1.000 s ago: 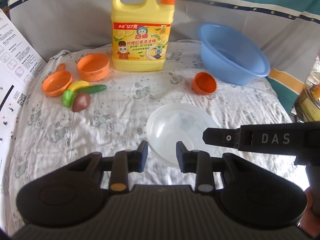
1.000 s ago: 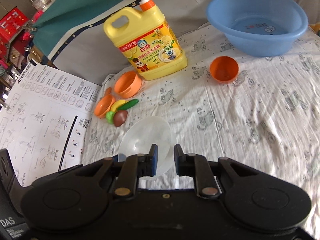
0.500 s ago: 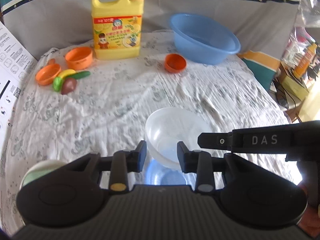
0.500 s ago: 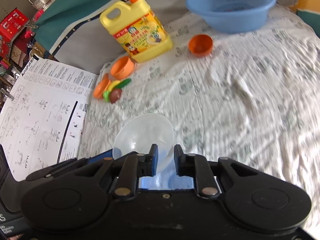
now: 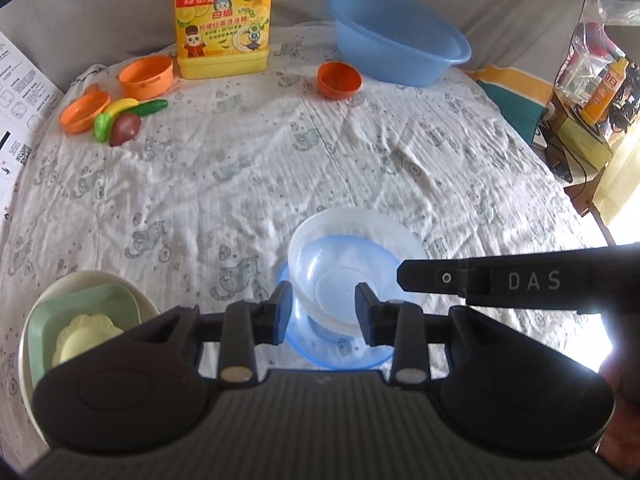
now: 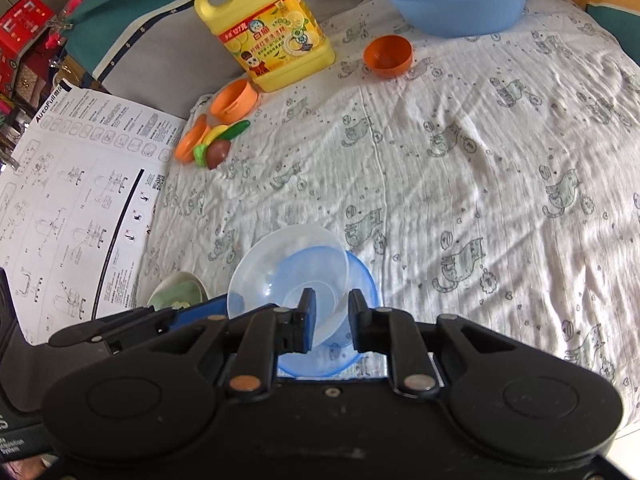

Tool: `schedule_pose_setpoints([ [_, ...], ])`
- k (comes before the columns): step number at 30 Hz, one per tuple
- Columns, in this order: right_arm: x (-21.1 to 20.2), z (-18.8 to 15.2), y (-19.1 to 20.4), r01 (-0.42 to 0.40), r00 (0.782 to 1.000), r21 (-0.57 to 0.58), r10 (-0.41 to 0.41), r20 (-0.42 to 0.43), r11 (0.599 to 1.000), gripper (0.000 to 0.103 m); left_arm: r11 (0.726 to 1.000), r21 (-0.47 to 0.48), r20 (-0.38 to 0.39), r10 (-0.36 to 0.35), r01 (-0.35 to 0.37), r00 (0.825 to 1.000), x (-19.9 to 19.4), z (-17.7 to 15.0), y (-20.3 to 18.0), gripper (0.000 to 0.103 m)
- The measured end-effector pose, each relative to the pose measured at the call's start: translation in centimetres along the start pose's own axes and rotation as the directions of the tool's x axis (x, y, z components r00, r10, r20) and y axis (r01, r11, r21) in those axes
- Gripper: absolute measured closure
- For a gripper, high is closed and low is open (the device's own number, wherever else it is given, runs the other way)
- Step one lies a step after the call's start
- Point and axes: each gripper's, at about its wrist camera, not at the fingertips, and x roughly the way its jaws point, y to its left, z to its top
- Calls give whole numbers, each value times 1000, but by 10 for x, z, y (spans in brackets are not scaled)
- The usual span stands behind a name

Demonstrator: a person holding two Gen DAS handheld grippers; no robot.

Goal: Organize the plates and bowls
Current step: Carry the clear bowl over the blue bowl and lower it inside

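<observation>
A clear plastic bowl is held tilted just over a translucent blue bowl at the near edge of the cloth. My right gripper pinches the clear bowl's near rim. My left gripper has its jaws a little apart around the bowl's left rim; whether they grip it is unclear. A stack of a white plate, a green square dish and a small cream dish lies at the near left. An orange bowl sits far back.
A yellow detergent jug and a large blue basin stand at the back. Orange toy pots and toy vegetables lie at the back left. A printed sheet hangs at the left. Clutter stands off the right edge.
Both grippers have pulled back toward the near edge with the clear bowl. The blue bowl and the plate stack have come into view; the clear bowl is now over the blue bowl.
</observation>
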Motion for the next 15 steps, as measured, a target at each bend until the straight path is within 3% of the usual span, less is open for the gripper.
schedule_pose_setpoints([
  [11, 8, -3, 1, 10, 1000, -3, -10, -20, 1000, 83, 1000, -6, -34, -2, 2, 999, 12, -4, 3, 70],
  [14, 10, -4, 1, 5, 1000, 1, -5, -28, 1000, 83, 1000, -8, -38, -8, 8, 999, 13, -5, 3, 64],
  [15, 10, -3, 1, 2, 1000, 3, -1, -31, 1000, 78, 1000, -9, -35, -11, 10, 999, 13, -5, 3, 62],
])
